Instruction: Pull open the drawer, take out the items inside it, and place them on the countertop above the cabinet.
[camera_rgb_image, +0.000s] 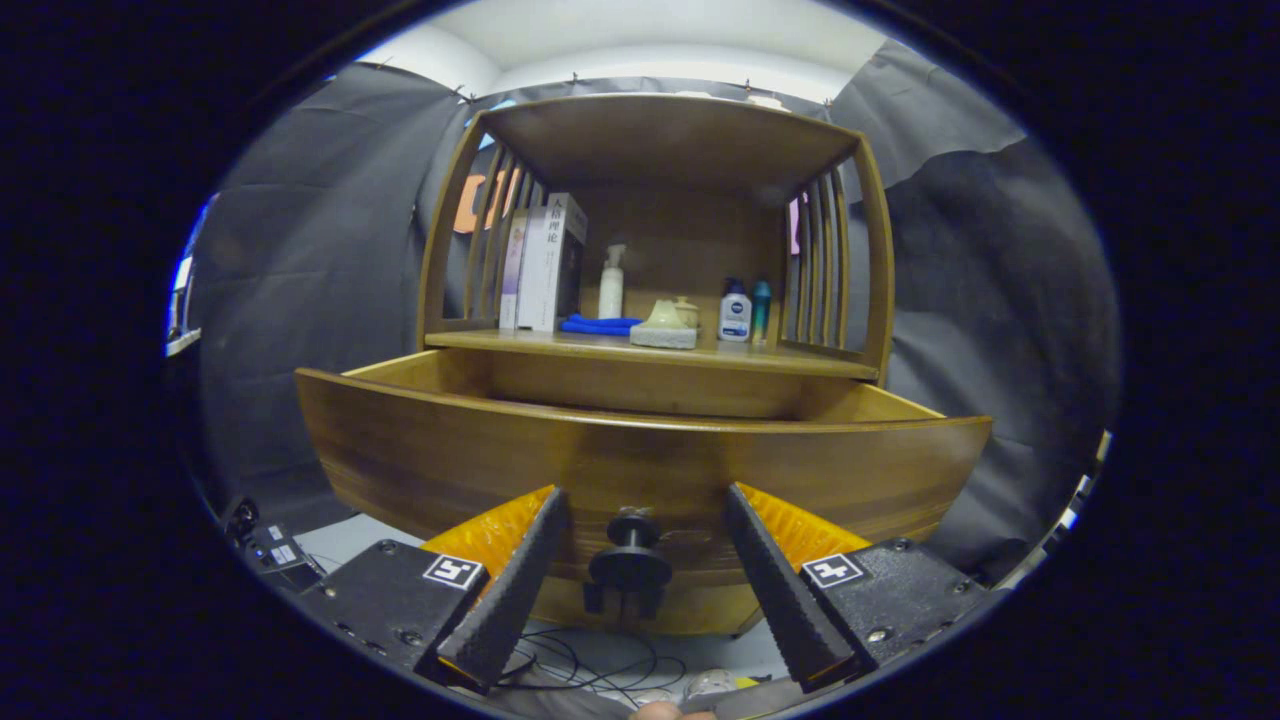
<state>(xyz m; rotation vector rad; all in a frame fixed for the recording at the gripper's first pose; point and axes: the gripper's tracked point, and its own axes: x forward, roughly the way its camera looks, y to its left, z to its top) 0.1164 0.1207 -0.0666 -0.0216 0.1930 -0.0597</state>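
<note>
The wooden drawer stands pulled out from the cabinet, its curved front panel just ahead of my fingers. Its black round knob sits between my two fingertips with a gap on each side. My gripper is open, and its ribbed black fingers flank the knob without pressing on it. The inside of the drawer is hidden behind the front panel. Above the drawer lies the countertop, a wooden shelf with slatted sides.
On the countertop stand books at the left, a white pump bottle, a blue cloth, a pale ceramic piece and two small bottles at the right. Cables lie on the floor below the drawer.
</note>
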